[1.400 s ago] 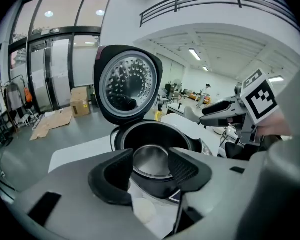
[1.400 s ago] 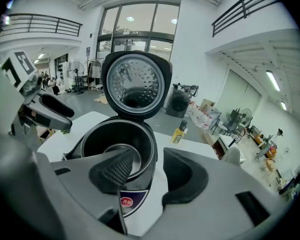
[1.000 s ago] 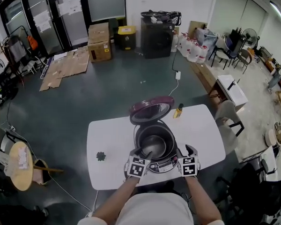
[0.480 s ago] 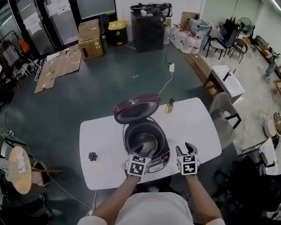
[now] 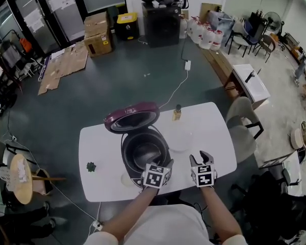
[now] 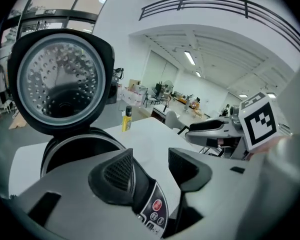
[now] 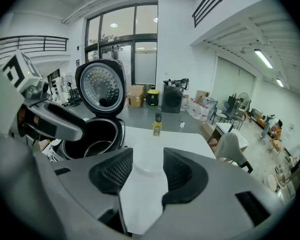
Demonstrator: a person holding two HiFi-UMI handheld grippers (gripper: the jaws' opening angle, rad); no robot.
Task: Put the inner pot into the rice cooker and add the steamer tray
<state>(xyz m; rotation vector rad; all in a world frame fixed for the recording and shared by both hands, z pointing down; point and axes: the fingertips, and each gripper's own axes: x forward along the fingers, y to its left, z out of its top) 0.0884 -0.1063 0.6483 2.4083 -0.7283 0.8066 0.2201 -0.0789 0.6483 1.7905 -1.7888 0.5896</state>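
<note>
Left gripper (image 5: 167,165) and right gripper (image 5: 200,158), jaws apart and empty, hover by the rice cooker (image 5: 124,153), whose inner pot (image 5: 143,152) looks seated, while the white steamer tray (image 5: 179,139) lies unadded on the table (image 5: 214,131).

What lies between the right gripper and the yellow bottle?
The white steamer tray, flat on the table; the right gripper view shows it just past the right gripper, with the bottle beyond.

head view looks steeply down; both gripper views (low, close) share the open rice cooker (image 7: 119,134).
</note>
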